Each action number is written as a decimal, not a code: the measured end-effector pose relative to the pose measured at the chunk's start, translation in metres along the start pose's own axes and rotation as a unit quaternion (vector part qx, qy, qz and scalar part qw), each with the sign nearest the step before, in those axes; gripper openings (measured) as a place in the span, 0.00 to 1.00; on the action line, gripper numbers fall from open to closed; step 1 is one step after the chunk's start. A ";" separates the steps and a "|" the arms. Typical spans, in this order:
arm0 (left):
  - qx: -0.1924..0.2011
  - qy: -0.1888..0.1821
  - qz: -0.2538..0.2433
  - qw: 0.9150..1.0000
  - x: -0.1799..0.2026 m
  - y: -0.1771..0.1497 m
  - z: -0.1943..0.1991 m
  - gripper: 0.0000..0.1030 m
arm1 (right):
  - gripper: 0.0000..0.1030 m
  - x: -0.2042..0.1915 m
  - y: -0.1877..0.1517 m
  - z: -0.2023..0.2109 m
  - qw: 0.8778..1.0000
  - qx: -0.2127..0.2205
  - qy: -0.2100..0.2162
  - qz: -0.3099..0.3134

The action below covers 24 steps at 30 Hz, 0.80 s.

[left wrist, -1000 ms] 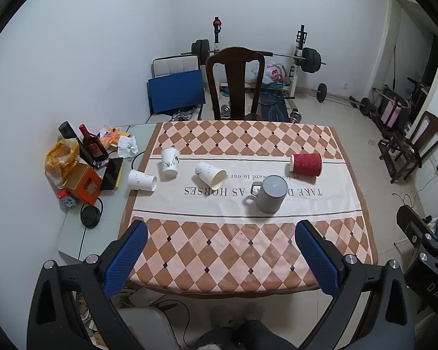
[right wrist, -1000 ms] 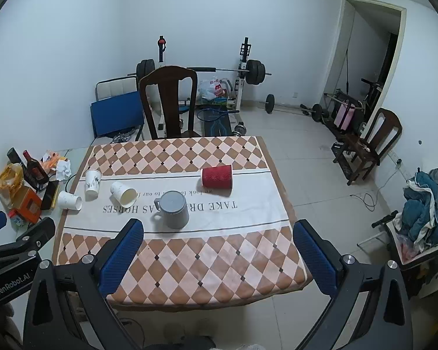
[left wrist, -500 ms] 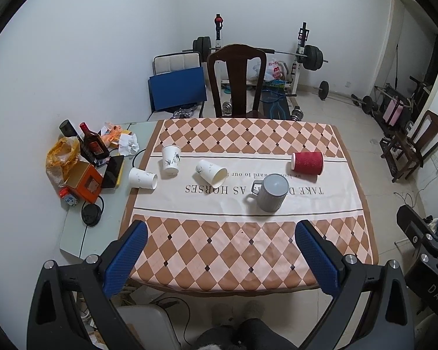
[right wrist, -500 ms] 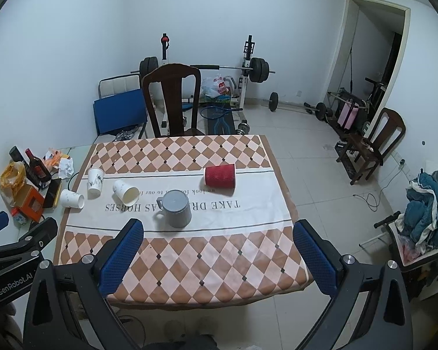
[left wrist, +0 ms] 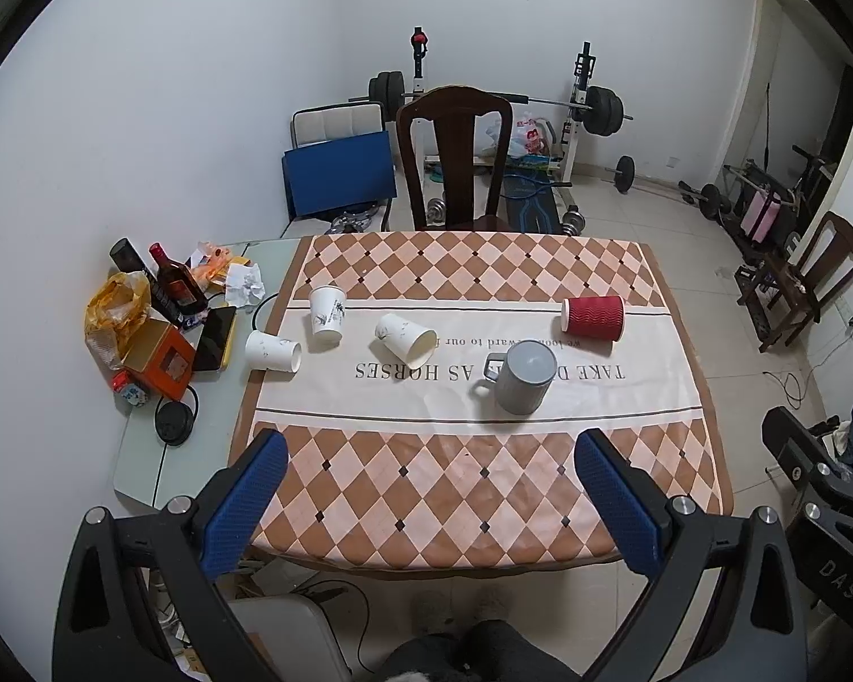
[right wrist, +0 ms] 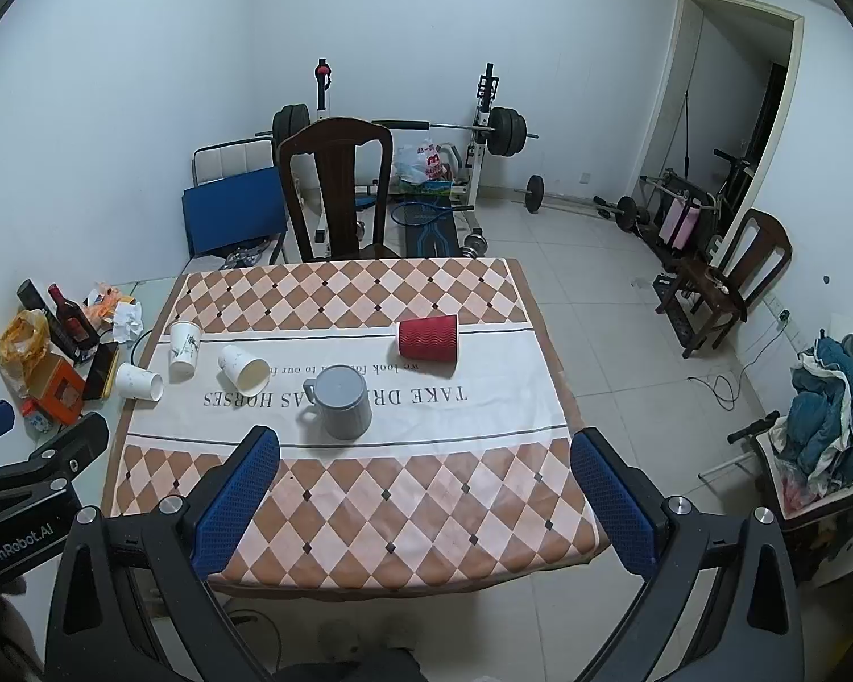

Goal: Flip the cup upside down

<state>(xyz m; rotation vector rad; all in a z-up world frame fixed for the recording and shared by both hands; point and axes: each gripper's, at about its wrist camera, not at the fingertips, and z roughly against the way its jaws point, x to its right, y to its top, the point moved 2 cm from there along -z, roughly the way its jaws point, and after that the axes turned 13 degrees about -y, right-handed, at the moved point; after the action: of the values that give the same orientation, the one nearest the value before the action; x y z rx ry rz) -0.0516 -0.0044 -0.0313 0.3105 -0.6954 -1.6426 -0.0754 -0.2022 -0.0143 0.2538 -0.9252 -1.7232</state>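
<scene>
Candidate cups: the task names no particular cup; five rest on the checked tablecloth (left wrist: 483, 477).
Grey mug (left wrist: 521, 378): appears already inverted, flat base up, handle toward my left; centre of the white band.
Red ribbed cup (right wrist: 428, 339): on its side, right of centre.
White paper cups: one upright or inverted (left wrist: 326, 317), I cannot tell which; two on their sides (left wrist: 406, 336) (left wrist: 273, 350), the last at the cloth's left edge.
Handling, paper cups: I judge them light, thin-walled, easily crushed; I would pinch gently across the wall near mid-height.
Handling, mug: likely heavier, rigid, smooth; I would grip across the body, not the handle.
Left gripper (left wrist: 435, 497): jaws spread wide, holding nothing, raised above the near table edge, well apart from all cups.
Right gripper (right wrist: 423, 491): jaws spread wide, holding nothing, same raised pose, aimed down at the table.
</scene>
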 end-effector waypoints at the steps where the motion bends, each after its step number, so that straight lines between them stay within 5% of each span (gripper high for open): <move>1: 0.000 0.000 0.000 1.000 0.000 0.001 0.000 1.00 | 1.00 0.000 0.001 0.000 1.000 0.000 0.000 -0.001; 24: -0.003 -0.003 -0.003 1.000 0.001 0.002 0.003 1.00 | 1.00 0.000 -0.002 -0.001 1.000 0.000 0.000 0.001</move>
<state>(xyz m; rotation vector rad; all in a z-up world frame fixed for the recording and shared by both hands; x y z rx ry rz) -0.0519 -0.0046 -0.0275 0.3030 -0.6950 -1.6513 -0.0765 -0.2028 -0.0164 0.2545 -0.9254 -1.7215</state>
